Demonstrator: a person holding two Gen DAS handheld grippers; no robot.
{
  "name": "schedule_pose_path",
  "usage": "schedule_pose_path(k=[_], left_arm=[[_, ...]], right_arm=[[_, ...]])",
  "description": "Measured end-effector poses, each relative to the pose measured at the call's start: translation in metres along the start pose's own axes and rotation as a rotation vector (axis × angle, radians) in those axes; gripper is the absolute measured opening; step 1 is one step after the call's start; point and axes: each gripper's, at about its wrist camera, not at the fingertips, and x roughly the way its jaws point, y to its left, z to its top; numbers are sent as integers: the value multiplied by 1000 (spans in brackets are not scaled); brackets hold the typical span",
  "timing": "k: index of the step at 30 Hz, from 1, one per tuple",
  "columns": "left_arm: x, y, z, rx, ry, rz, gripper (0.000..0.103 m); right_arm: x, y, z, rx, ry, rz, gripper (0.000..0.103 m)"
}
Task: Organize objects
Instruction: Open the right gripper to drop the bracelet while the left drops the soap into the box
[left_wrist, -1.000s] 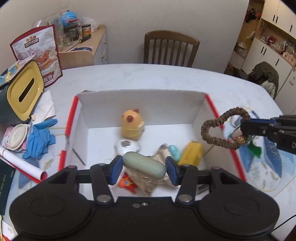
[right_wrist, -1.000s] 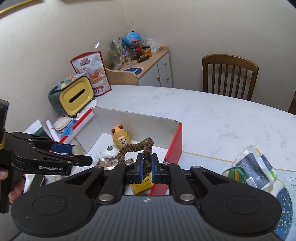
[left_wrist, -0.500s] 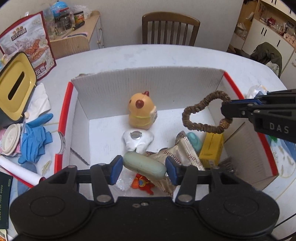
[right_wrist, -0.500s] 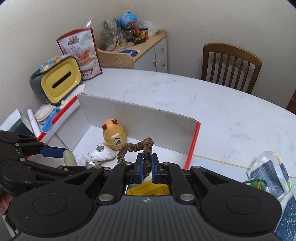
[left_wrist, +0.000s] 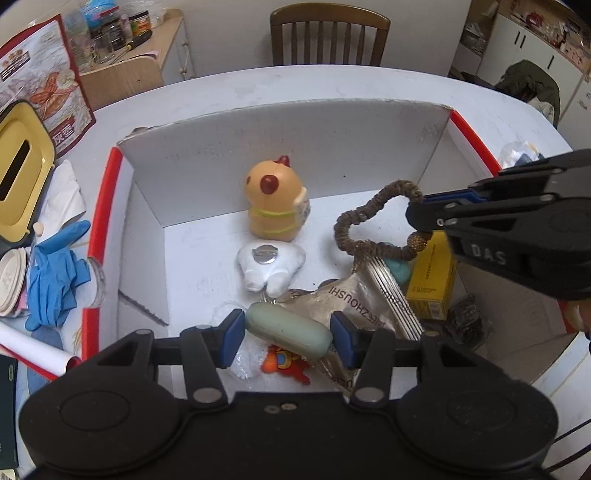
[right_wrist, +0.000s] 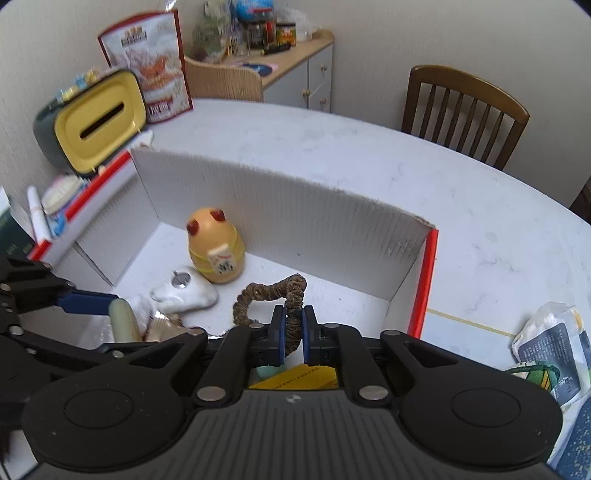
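"DAS" is printed in grey on the black right gripper (left_wrist: 424, 206). "ZHOUSHI" can be read on the silver snack packet (left_wrist: 365, 295) in the box. Other print is too small to be read.

Yellow box (right_wrist: 295, 378) mostly behind right tool (right_wrist: 293, 334)

A home dining room; a white marble-look table (right_wrist: 369, 155) fills the view, a wooden slat-back chair (right_wrist: 463, 110) at its far edge; a sideboard (right_wrist: 295, 74) crowded with jars far left; white cupboards (left_wrist: 532, 48) far right.
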Motion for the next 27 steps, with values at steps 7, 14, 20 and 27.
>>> schedule_pose_path(k=[7,14,20,27], left_arm=[[4,4,-1,-14,11,-14,50],[3,5,-3,-23,10,-15,50],[-4,4,-5,-43,-9,-19,65],[-19,-5,-5,-45,-52,-20,65]], right_arm=[[8,0,-4,-13,40,-16,8],[1,-3,-8,-1,57,34,10],[-10,-4,-13,-16,54,66,19],[-24,-8,-17,-8,27,79,30]])
